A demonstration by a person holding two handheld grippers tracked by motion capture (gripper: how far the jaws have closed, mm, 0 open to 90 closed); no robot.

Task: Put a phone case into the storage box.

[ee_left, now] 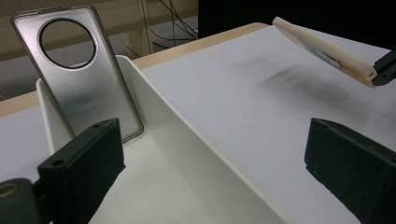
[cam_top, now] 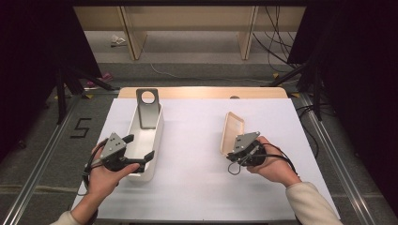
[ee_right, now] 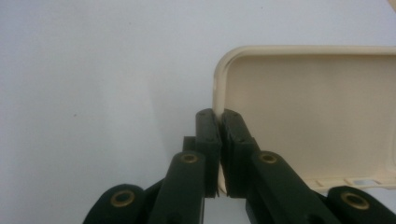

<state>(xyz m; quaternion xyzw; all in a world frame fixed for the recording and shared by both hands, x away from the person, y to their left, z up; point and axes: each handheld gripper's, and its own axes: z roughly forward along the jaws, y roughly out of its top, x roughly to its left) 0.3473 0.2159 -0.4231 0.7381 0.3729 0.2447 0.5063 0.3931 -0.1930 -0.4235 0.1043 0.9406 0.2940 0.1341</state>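
Above white table, cream lid edge between right gripper pads.

You face a white table top edged at its far side by a strip of pale wood. Beyond that strip lies grey floor, where loose cables trail to the right. Farther back stands light wooden furniture on upright legs. Black curtains flank the table, and a "5" marks the floor to its left.
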